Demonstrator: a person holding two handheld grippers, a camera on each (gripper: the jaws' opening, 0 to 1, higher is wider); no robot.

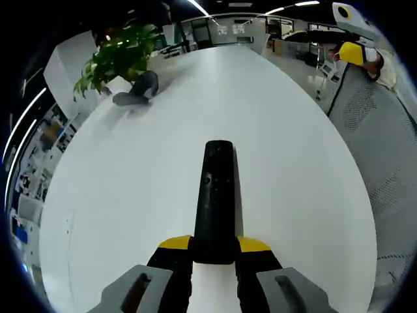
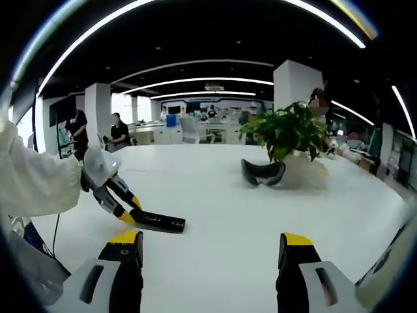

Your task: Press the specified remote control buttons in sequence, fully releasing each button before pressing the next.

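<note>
The left tool [image 1: 214,251] pinches the near end of the black remote control [image 1: 215,195], which lies flat on the white surface [image 1: 130,195]. The right tool [image 2: 212,251] is spread wide above the surface, holding nothing, with a potted plant [image 2: 290,134] far behind.

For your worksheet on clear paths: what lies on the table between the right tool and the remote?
Nothing: in the right gripper view, bare white table separates the open right tool from the remote, held by the left tool.

My left tool [image 1: 214,251] clamps the near end of the black remote [image 1: 215,199], which points away over the white tabletop [image 1: 130,195]. A plant [image 1: 117,59] stands far left, a dark object, perhaps goggles [image 1: 135,91], beside it.
</note>
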